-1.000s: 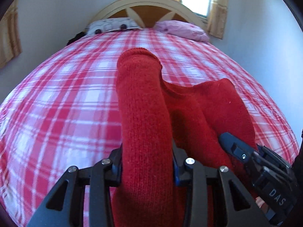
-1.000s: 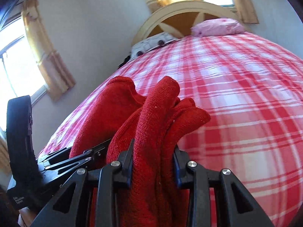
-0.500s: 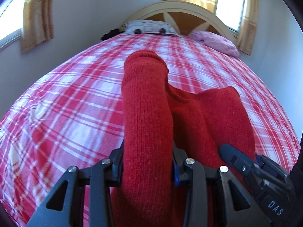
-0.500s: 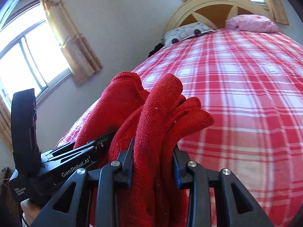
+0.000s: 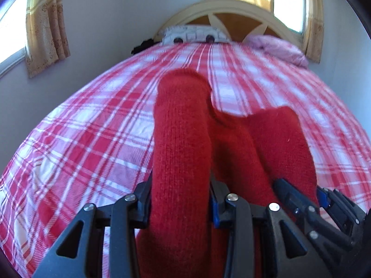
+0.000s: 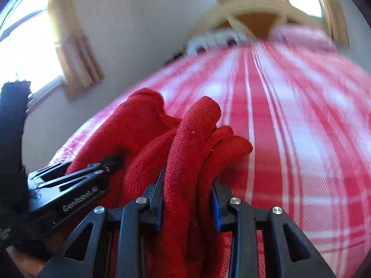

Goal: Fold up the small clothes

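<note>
Above the red-and-white plaid bedsheet (image 5: 92, 139), a red knitted woollen garment (image 5: 183, 143) is held up by both tools. One thick fold is clamped between the fingers of the black left gripper (image 5: 180, 199), and bunched folds are pinched by the black right gripper (image 6: 187, 199). At the sheet's far end, a pink pillow (image 5: 278, 48) is seen against an arched cream headboard (image 5: 222, 7).

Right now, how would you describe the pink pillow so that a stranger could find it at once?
Start at the arched cream wooden headboard of the bed with the red and white checked sheet. The plain pink pillow lies below its right side. Its neighbour, the white pillow with dark spots, is patterned.
</note>
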The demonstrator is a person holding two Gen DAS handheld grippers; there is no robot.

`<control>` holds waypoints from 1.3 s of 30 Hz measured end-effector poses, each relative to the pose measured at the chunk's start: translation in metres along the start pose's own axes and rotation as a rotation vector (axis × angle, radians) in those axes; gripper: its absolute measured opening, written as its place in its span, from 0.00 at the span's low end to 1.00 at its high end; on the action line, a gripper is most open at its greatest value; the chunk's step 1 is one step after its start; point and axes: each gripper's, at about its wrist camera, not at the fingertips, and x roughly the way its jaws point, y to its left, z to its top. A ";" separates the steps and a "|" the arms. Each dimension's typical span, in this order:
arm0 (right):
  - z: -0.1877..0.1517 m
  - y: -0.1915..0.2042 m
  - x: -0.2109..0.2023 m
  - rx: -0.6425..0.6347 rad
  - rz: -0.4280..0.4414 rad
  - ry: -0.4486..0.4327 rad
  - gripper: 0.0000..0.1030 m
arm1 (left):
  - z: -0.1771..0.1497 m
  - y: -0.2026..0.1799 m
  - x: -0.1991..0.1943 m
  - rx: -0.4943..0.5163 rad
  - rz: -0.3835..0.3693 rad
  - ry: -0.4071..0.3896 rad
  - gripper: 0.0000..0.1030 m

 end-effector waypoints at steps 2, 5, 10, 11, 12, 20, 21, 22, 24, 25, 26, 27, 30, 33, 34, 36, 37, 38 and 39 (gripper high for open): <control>0.001 -0.014 0.005 0.062 0.039 0.023 0.33 | -0.006 0.000 0.014 -0.013 0.028 0.012 0.39; 0.000 -0.016 0.007 0.068 0.049 0.028 0.34 | -0.008 0.010 0.015 -0.057 0.009 -0.002 0.47; -0.002 -0.025 0.012 0.119 0.085 0.043 0.38 | -0.006 0.019 0.017 -0.093 -0.027 0.015 0.53; -0.003 -0.029 0.012 0.139 0.098 0.047 0.41 | -0.006 0.020 0.017 -0.095 -0.029 0.019 0.55; -0.002 -0.033 0.013 0.156 0.107 0.051 0.43 | -0.006 0.022 0.016 -0.100 -0.032 0.026 0.59; -0.013 -0.053 -0.027 0.222 0.152 0.014 0.50 | -0.031 0.079 -0.031 -0.202 -0.075 0.041 0.87; -0.012 -0.048 -0.038 0.184 0.105 -0.025 0.50 | -0.035 0.083 -0.038 -0.205 -0.066 0.028 0.87; -0.010 -0.043 -0.045 0.146 0.064 -0.059 0.49 | -0.039 0.085 -0.043 -0.206 -0.058 0.021 0.87; -0.001 -0.023 -0.060 0.024 -0.017 -0.131 0.37 | -0.045 0.082 -0.050 -0.195 -0.033 0.011 0.86; 0.003 -0.015 -0.061 -0.016 -0.024 -0.138 0.35 | -0.046 0.080 -0.051 -0.188 -0.021 0.007 0.86; 0.010 -0.004 -0.058 -0.066 -0.018 -0.134 0.35 | -0.046 0.077 -0.051 -0.180 -0.006 0.002 0.86; 0.014 0.003 -0.054 -0.098 -0.010 -0.125 0.35 | -0.047 0.073 -0.049 -0.173 0.011 0.000 0.86; 0.021 0.023 -0.032 -0.192 -0.013 -0.095 0.35 | -0.045 0.065 -0.037 -0.166 0.032 0.022 0.87; 0.014 0.014 0.005 -0.173 -0.047 0.005 0.35 | -0.045 0.062 -0.029 -0.165 0.057 0.035 0.90; 0.011 0.007 0.014 -0.149 -0.062 0.029 0.35 | -0.046 0.062 -0.027 -0.168 0.062 0.033 0.91; 0.013 -0.001 0.014 -0.106 -0.039 0.026 0.35 | -0.047 0.063 -0.024 -0.169 0.058 0.033 0.94; 0.014 -0.001 0.014 -0.107 -0.037 0.030 0.35 | -0.047 0.063 -0.021 -0.168 0.059 0.035 0.95; 0.012 -0.001 0.014 -0.112 -0.039 0.027 0.35 | -0.048 0.062 -0.020 -0.169 0.058 0.034 0.95; 0.011 0.001 0.013 -0.118 -0.044 0.023 0.35 | -0.048 0.063 -0.018 -0.174 0.053 0.032 0.95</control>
